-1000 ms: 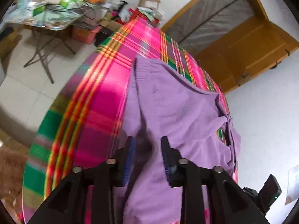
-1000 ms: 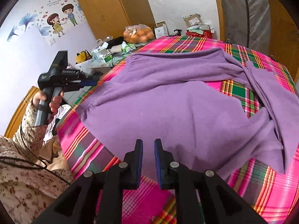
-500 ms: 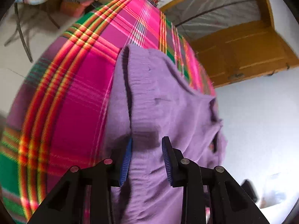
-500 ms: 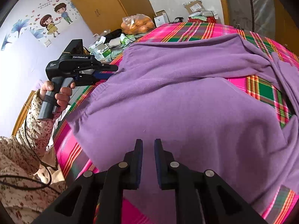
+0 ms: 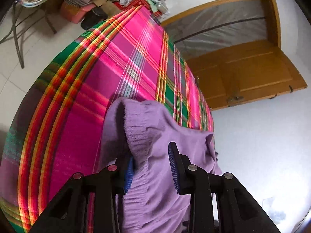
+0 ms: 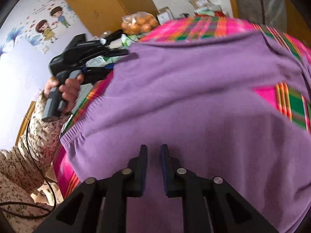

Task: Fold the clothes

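Left gripper [image 5: 151, 163]: jaws apart, the ribbed hem of the sweater [image 5: 155, 155] bunched between them; cloth touches the left pad, the right pad stands clear of it. No firm clamp visible.

Right gripper [image 6: 153, 167]: jaws nearly together, a narrow gap between the pads, poised over the sweater [image 6: 194, 97]; contact with the cloth cannot be told.

Sweater: purple knit, spread across the plaid cloth [image 5: 120, 62], ribbed hem at its near-left edge in the right wrist view, one hem corner raised and folded over at the left gripper.

Plaid cloth: pink, green and yellow, covering the surface under the sweater.

Left hand [image 6: 66, 89]: wrapped round the left gripper's handle, patterned sleeve [image 6: 37, 136] below, a black cable trailing along it.

Background: bag of oranges [image 6: 140, 23], boxes and clutter beyond the cloth; wooden door [image 5: 248, 73]; wall stickers [image 6: 46, 27].
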Tool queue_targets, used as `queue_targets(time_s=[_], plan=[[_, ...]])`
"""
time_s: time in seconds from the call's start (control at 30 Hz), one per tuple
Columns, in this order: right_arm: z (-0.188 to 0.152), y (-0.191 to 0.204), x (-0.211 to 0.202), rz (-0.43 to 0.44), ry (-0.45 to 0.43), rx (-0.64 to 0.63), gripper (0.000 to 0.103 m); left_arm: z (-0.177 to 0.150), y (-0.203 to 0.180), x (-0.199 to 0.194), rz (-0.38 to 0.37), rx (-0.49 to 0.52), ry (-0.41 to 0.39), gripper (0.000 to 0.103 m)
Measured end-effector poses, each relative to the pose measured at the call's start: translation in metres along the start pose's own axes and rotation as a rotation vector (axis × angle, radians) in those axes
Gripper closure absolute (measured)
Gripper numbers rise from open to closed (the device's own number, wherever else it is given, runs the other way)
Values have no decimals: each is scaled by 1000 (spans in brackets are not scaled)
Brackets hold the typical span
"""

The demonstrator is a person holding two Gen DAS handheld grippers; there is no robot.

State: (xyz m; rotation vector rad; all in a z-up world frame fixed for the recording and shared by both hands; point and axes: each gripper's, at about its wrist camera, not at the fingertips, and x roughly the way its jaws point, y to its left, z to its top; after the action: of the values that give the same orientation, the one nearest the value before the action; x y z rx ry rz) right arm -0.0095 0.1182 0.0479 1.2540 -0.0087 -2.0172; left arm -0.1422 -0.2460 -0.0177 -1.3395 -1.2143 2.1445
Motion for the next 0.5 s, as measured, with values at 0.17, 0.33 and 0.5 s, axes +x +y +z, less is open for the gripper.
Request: queue_targets(time_s=[0.17, 0.33, 0.5], plan=[[16, 24, 16, 15, 4, -73, 66, 5, -1, -6, 30, 2, -44, 83], [25, 34, 30, 14, 13, -89, 66, 10, -3, -12, 60, 3, -88, 96], [28, 40, 43, 42, 28, -95, 66, 16, 5, -20, 96, -3, -139, 97]])
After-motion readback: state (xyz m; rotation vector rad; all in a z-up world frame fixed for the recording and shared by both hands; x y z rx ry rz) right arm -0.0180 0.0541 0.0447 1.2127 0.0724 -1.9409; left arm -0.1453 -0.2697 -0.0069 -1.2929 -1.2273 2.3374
